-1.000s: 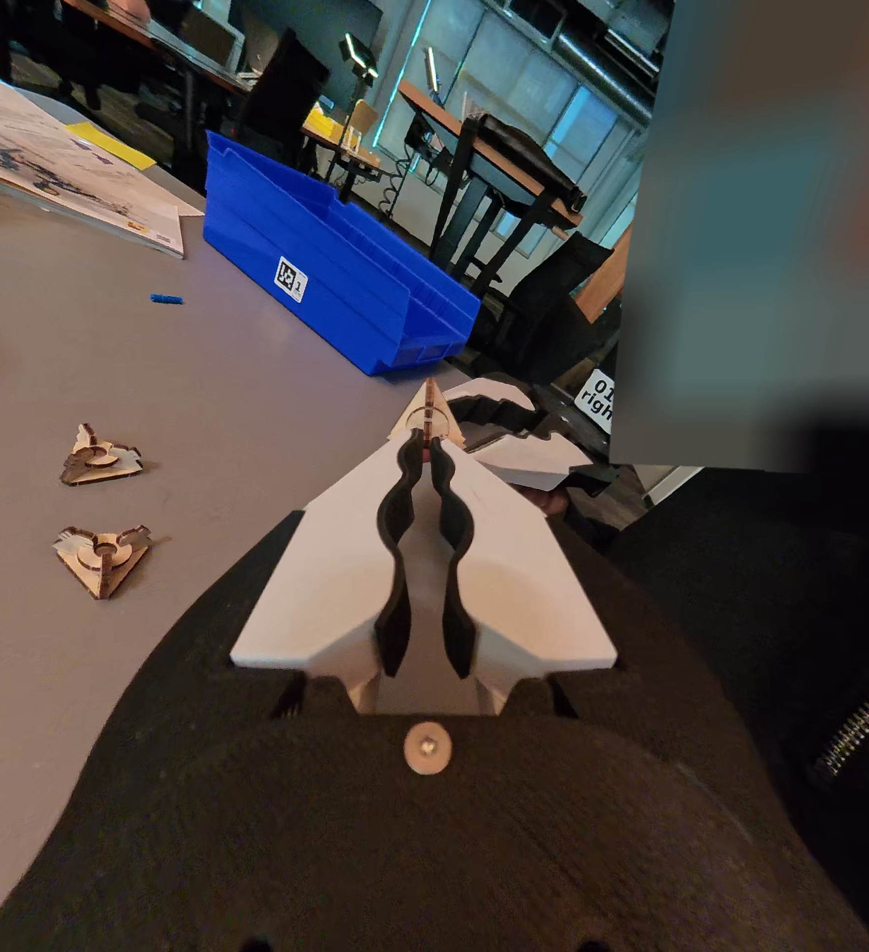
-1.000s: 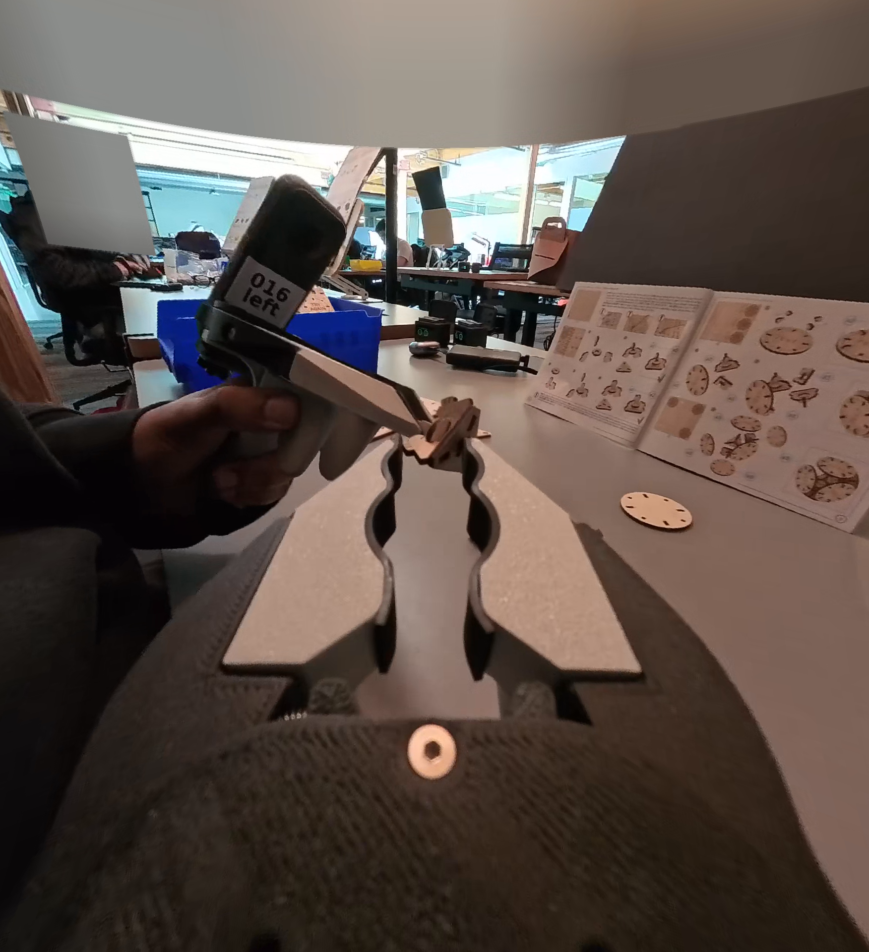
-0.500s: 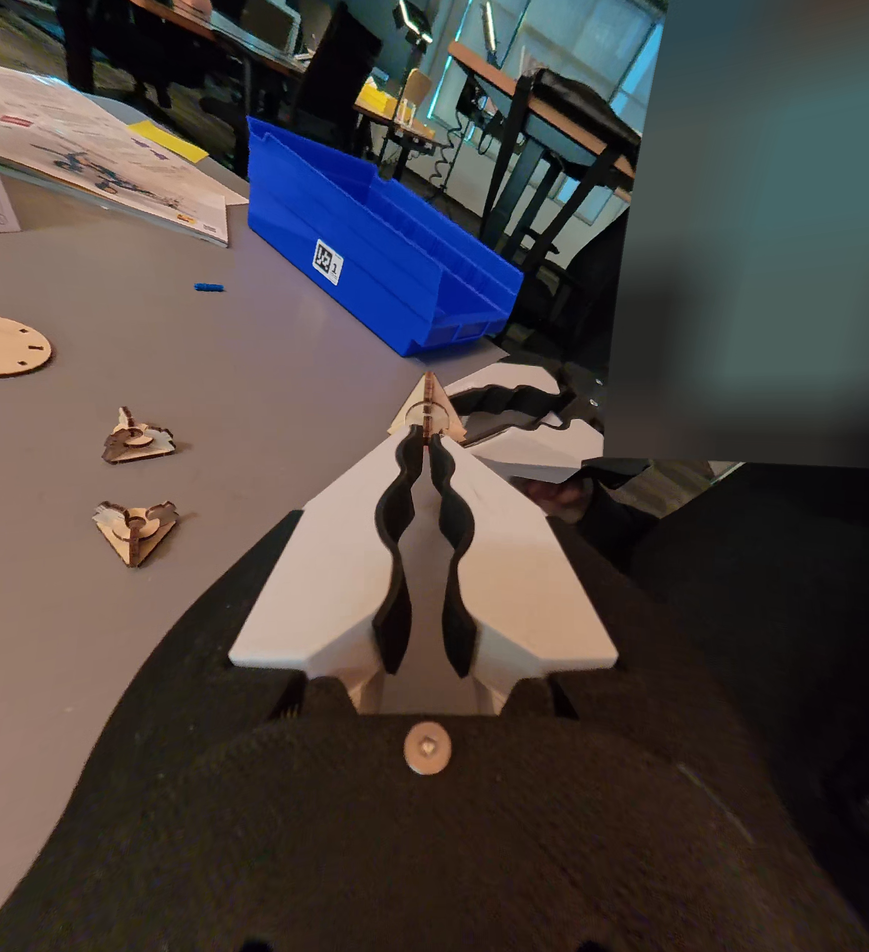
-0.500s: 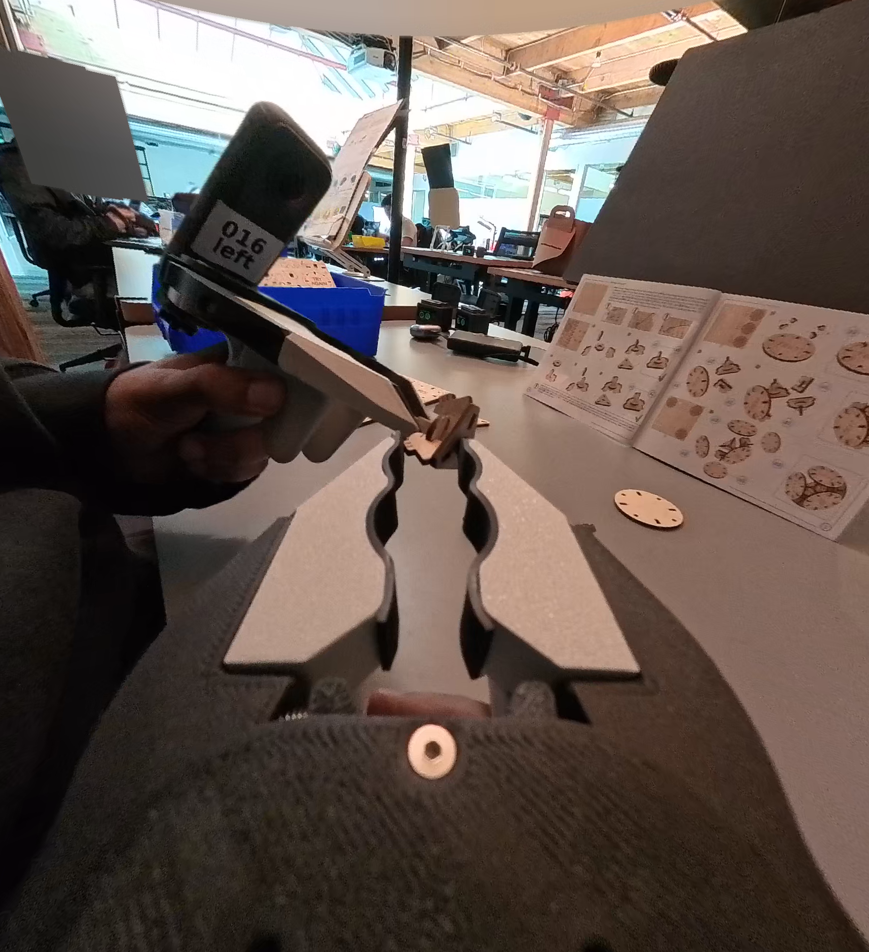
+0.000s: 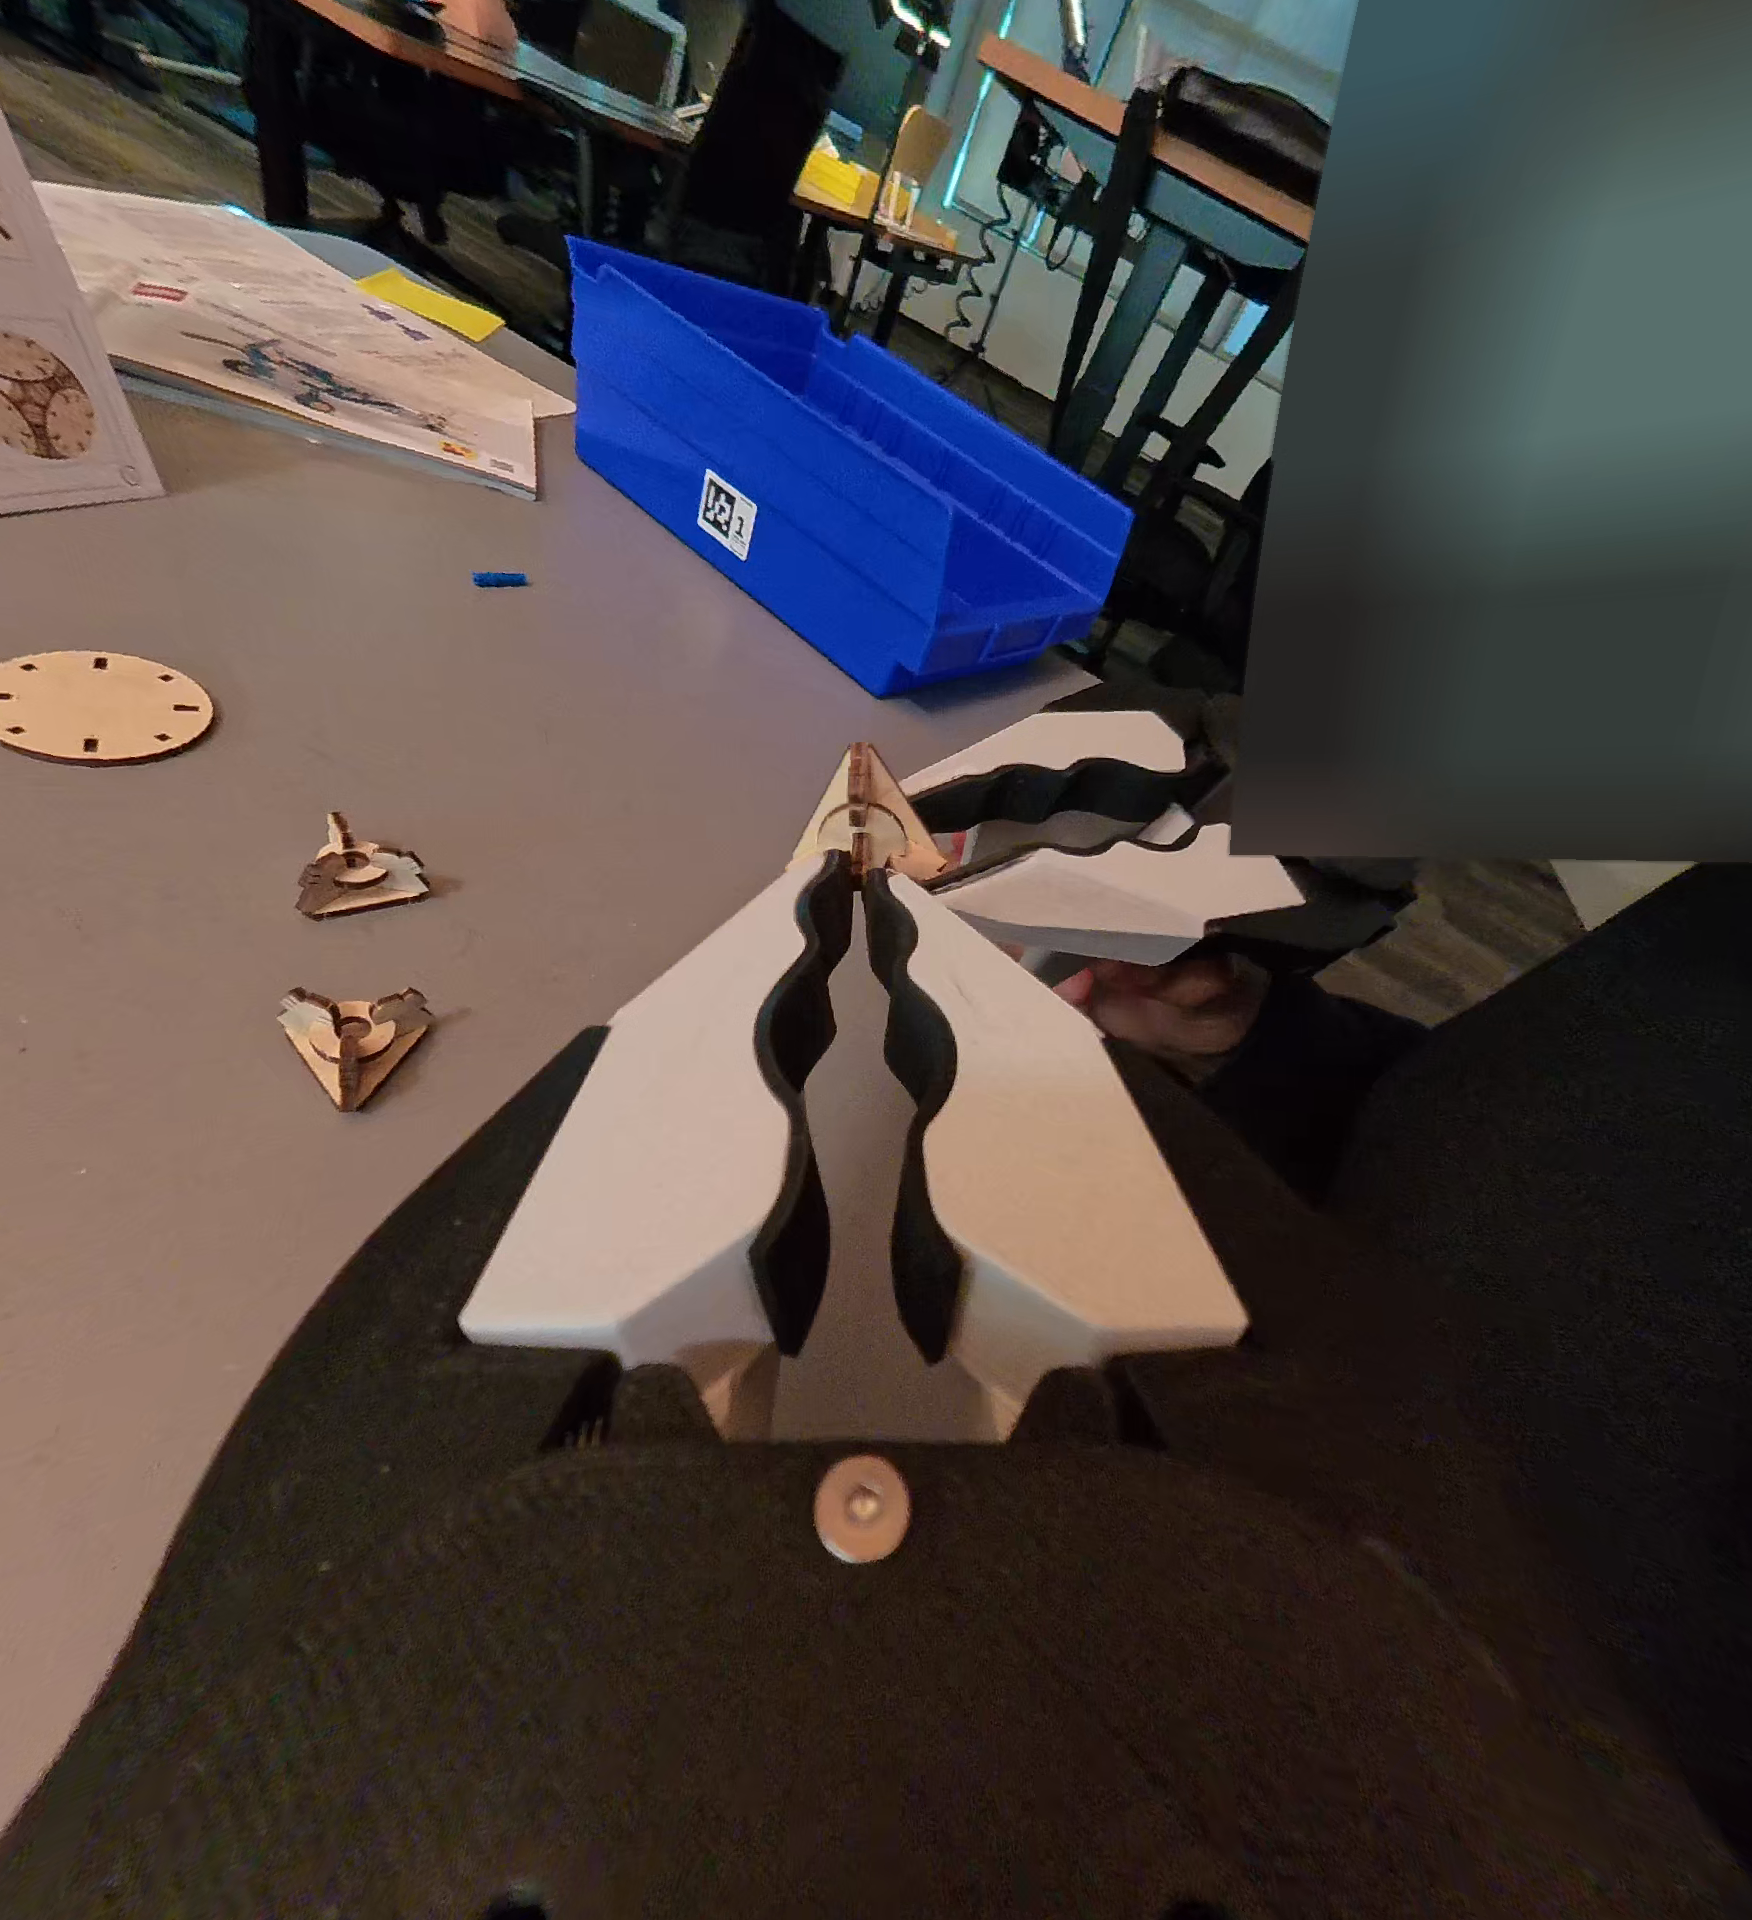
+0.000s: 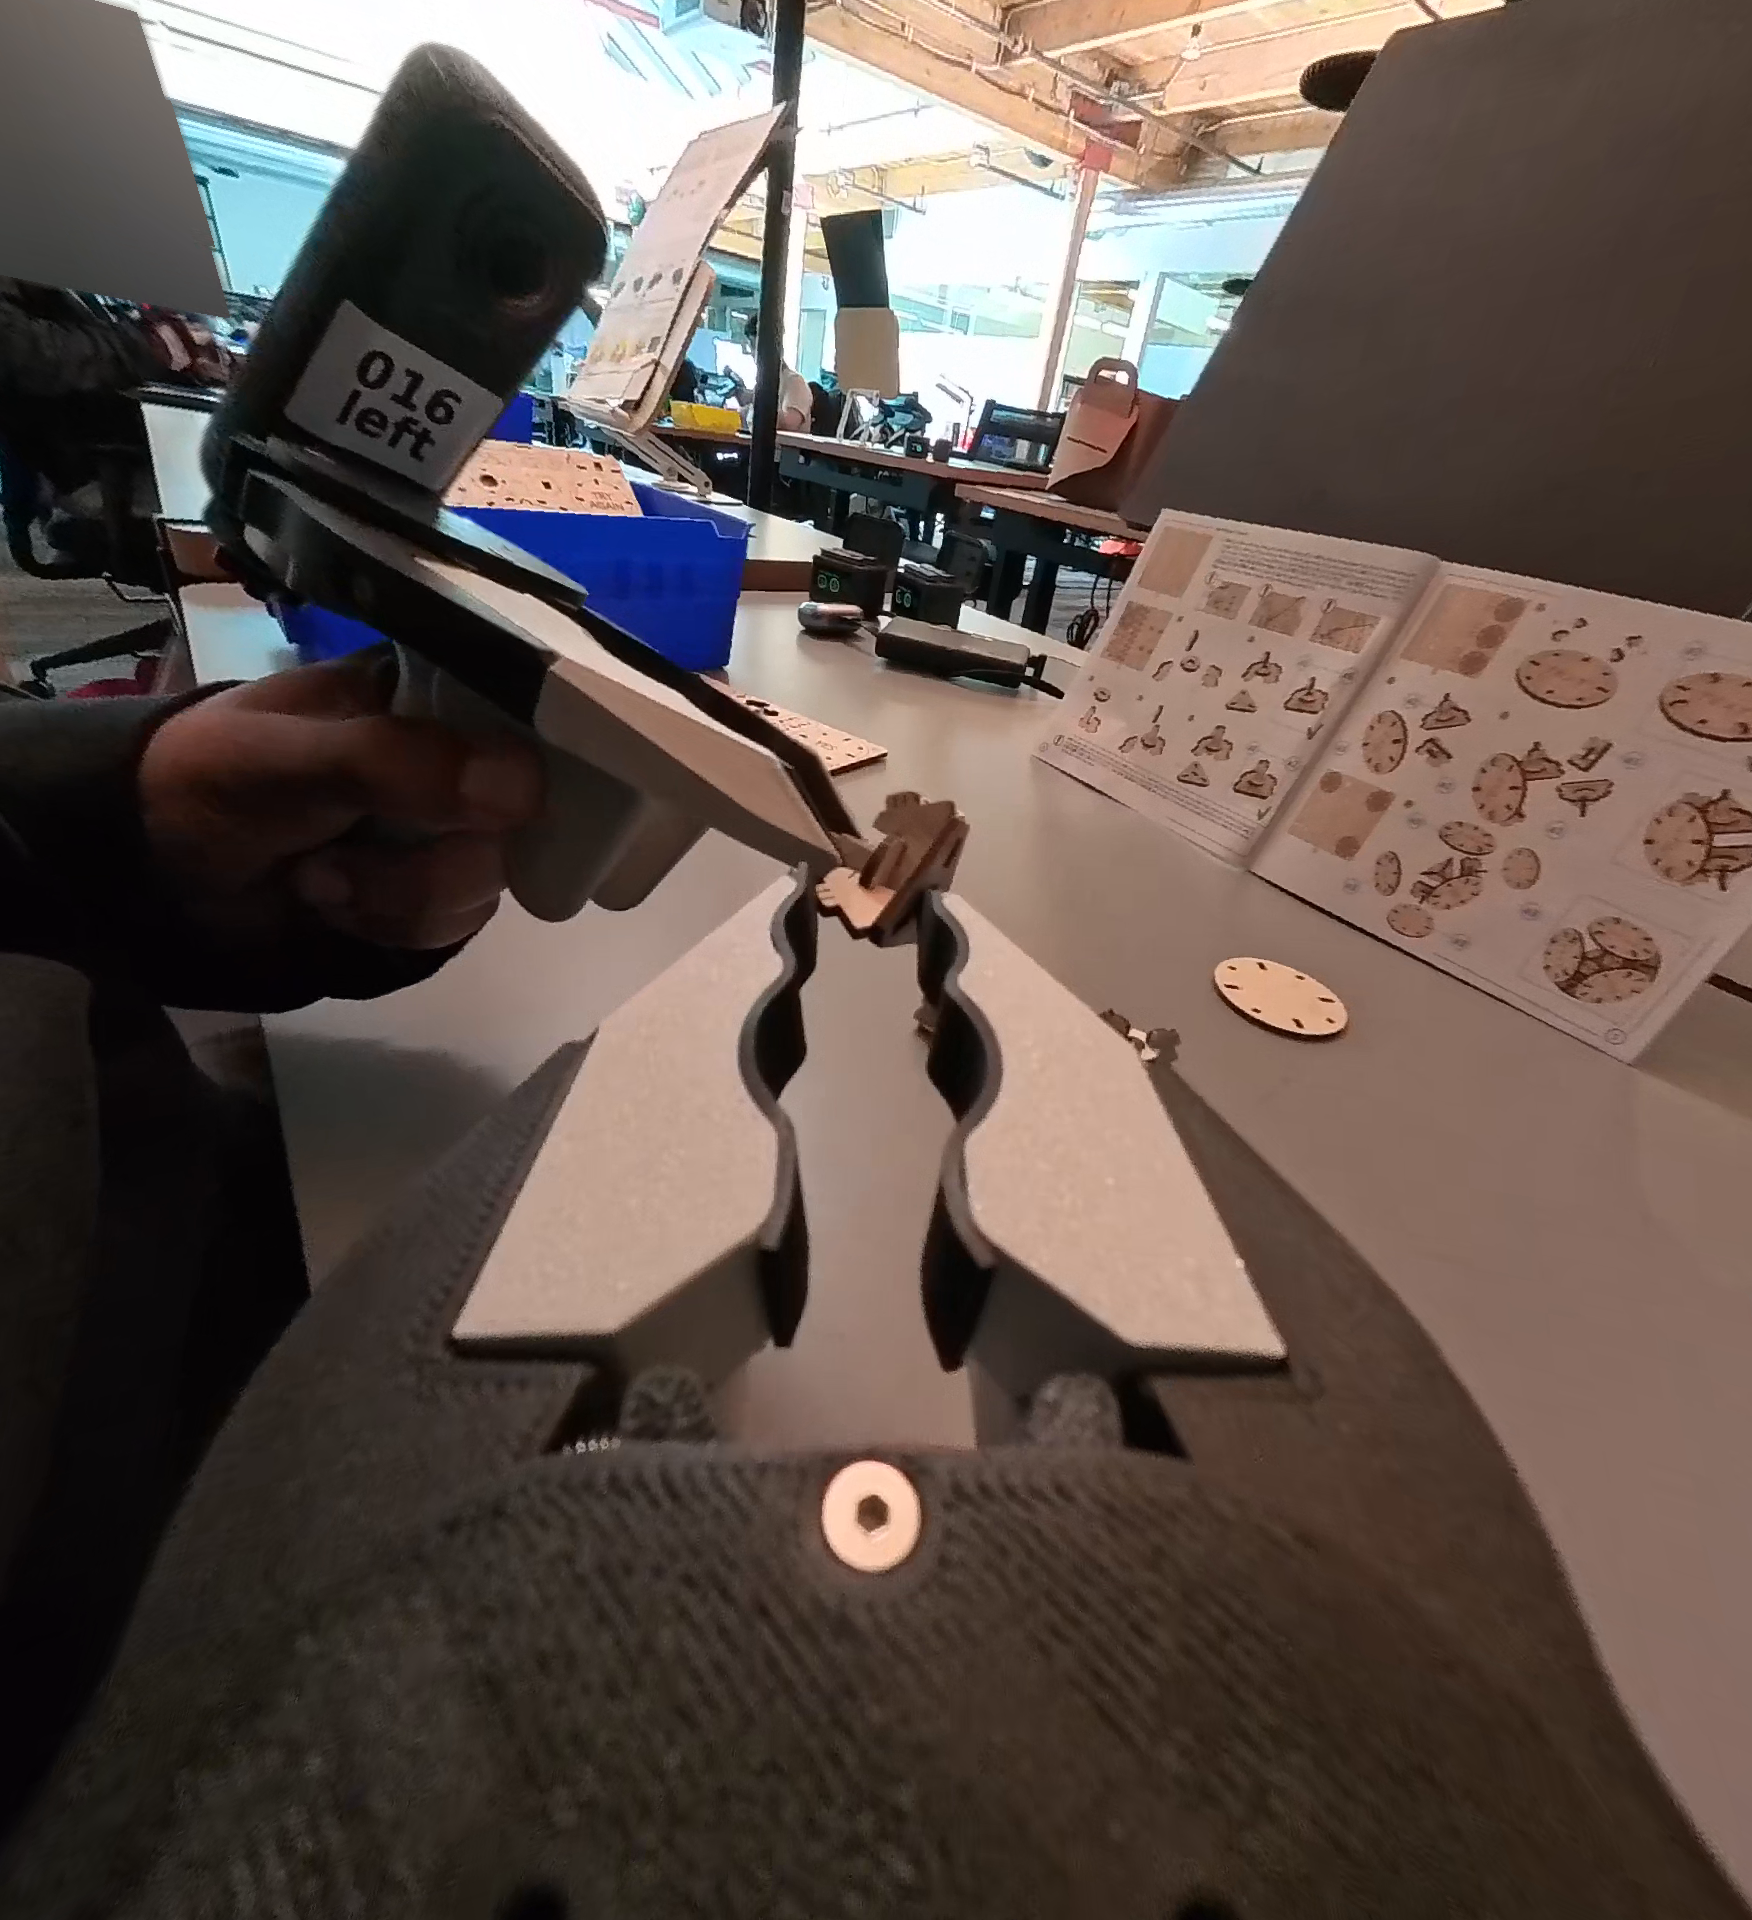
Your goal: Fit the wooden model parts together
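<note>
The grey table [image 5: 228,1195] carries everything, and the blue plastic bin [image 5: 851,499] stands near its far edge, with flat wooden sheets in it in the right wrist view. An open instruction booklet [image 6: 1474,748] stands propped up across the table. A second booklet [image 5: 311,353] lies flat beside the bin.

The left gripper [image 5: 856,871] is clamped on a thin upright fin of a small triangular wooden assembly [image 5: 867,821], its black pads [image 5: 830,904] pressed to either side of the fin, and a hand [image 6: 332,821] holds its grip. The right gripper [image 6: 867,904] comes in from the side at the same assembly [image 6: 898,862]; its jaws stand wider, with the piece between the tips, and the pictures do not settle whether both of its pads press on the wood. The assembly is lifted clear of the table near the front edge.

A slotted wooden disc [image 5: 87,707] lies flat to the left. Nearer lie two more triangular wooden assemblies [image 5: 361,871] [image 5: 352,1039], just apart from each other. A tiny blue peg [image 5: 500,579] rests between the disc and the bin.
</note>
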The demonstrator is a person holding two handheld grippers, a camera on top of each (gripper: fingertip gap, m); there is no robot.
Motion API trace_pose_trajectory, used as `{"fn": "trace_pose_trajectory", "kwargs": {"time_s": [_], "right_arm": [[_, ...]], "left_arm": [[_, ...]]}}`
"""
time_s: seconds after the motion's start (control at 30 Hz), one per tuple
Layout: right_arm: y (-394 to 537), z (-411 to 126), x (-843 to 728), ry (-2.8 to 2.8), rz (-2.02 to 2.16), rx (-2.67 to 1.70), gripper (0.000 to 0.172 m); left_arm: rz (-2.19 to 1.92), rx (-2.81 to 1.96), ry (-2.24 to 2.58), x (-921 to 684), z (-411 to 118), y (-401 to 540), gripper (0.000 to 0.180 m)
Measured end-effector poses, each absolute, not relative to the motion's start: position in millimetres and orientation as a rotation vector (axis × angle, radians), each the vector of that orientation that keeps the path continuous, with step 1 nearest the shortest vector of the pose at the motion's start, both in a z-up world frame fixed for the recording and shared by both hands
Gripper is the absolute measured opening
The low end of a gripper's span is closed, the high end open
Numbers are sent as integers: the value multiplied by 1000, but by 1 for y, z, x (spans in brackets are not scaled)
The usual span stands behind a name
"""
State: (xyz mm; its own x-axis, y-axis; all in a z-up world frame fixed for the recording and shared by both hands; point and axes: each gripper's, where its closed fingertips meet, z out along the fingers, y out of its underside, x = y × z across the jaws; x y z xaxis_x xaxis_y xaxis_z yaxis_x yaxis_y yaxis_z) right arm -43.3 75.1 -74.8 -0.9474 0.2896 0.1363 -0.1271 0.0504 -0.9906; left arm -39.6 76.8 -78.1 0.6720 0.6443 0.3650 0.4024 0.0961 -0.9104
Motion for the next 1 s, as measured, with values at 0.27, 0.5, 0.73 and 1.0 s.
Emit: {"fn": "trace_pose_trajectory", "kwargs": {"time_s": [0.27,0.5,0.73,1.0], "right_arm": [[77,-72,-40,-2074,2062,-159,18],[78,-71,-26,-2193,2216,-136,19],[78,-62,-12,-2257,2444,-149,18],[80,-58,-9,-2291,2557,-180,18]], "left_arm": [[160,-1472,-814,-37,-74,79,4],[-70,-1449,-752,-28,-73,83,45],[-359,-1330,-656,-10,-63,94,44],[-408,-1280,-650,-10,-59,89,29]]}}
